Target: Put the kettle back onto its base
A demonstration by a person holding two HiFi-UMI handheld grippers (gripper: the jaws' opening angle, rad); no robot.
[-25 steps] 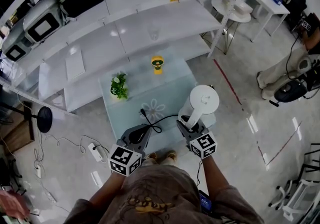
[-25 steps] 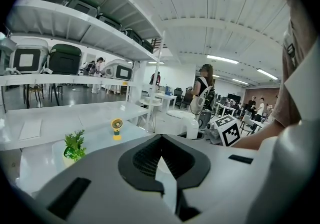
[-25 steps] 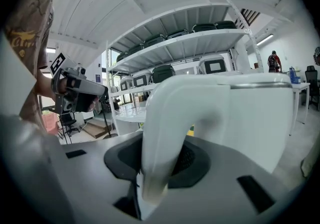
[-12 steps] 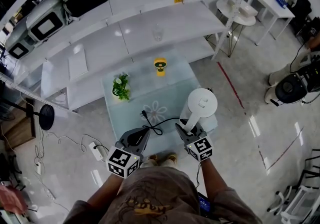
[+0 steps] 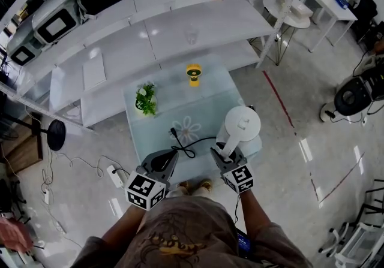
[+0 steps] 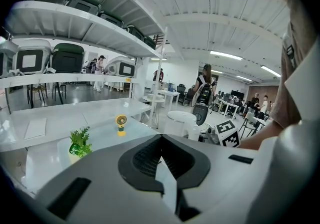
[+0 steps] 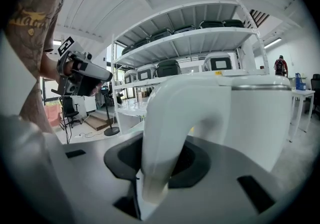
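The white kettle (image 5: 241,124) stands near the right front corner of the glass table (image 5: 159,118), also seen in the left gripper view (image 6: 182,123). My right gripper (image 5: 221,151) is shut on its curved handle (image 7: 170,118), which fills the space between the jaws (image 7: 160,168). A black cord (image 5: 186,145) runs across the glass and ends under the kettle; the base itself is hidden. My left gripper (image 5: 165,159) hovers at the table's front edge, left of the kettle, jaws together (image 6: 162,168) with nothing in them.
A small potted plant (image 5: 144,99) and a yellow fan (image 5: 193,74) stand at the table's far side. White shelves (image 5: 120,39) with appliances rise behind. A power strip (image 5: 114,177) and cables lie on the floor at left.
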